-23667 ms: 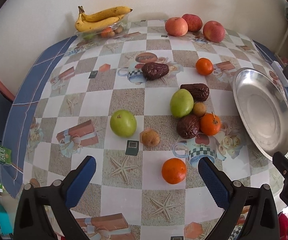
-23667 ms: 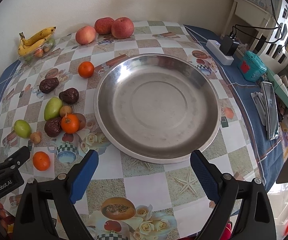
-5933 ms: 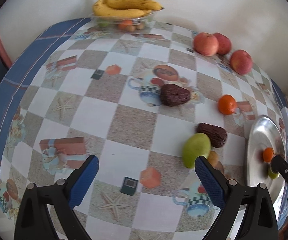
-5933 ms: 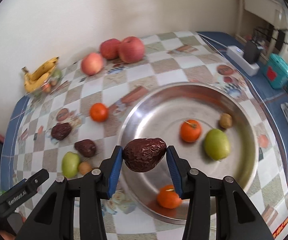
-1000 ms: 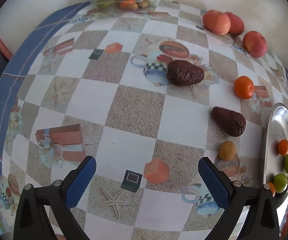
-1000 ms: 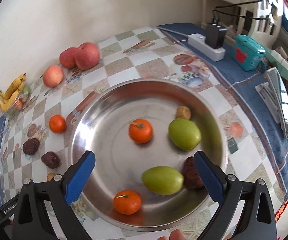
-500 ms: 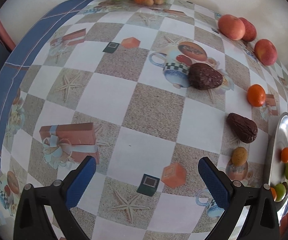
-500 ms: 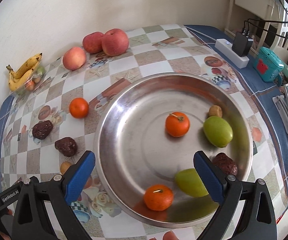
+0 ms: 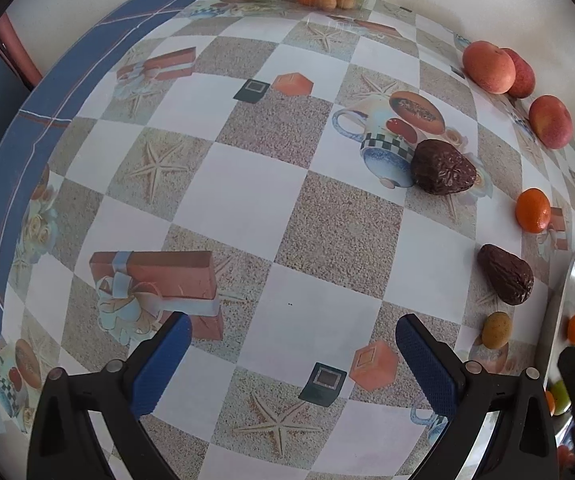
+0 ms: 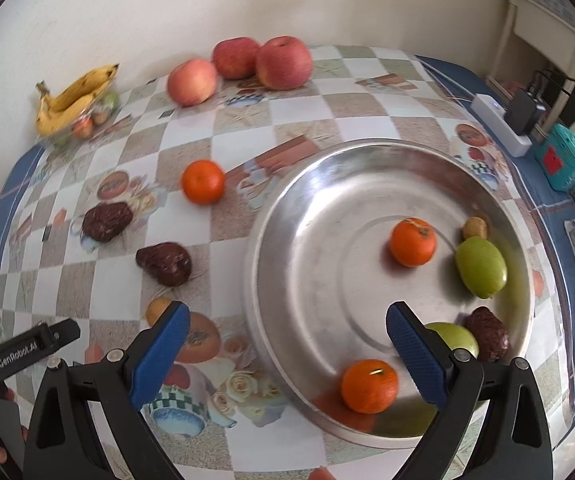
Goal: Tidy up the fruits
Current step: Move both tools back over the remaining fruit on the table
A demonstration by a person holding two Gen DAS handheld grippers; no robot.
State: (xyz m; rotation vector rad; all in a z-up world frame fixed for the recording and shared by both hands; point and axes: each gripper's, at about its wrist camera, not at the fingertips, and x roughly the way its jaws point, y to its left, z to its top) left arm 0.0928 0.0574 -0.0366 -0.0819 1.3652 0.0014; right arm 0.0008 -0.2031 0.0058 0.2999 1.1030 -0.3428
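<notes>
Gaping empty, both tongs point(image 9: 293, 338) point(image 10: 287, 326) hover over wrinkled dark-brown dates point(image 9: 443, 167) and a glossy orange point(image 10: 202, 182).

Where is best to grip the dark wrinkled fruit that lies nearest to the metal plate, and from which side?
Grip the dark wrinkled fruit across its narrower middle, coming from above with the open right gripper. It lies flat on the table, apart from the metal plate and the small tan fruit.

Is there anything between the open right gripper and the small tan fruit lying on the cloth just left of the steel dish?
Nothing visible blocks it. The right gripper is open and empty, and the small tan fruit lies just beyond its left finger on bare tablecloth. The nearest dark wrinkled fruit sits farther back, and the steel dish is off to the right.
</notes>
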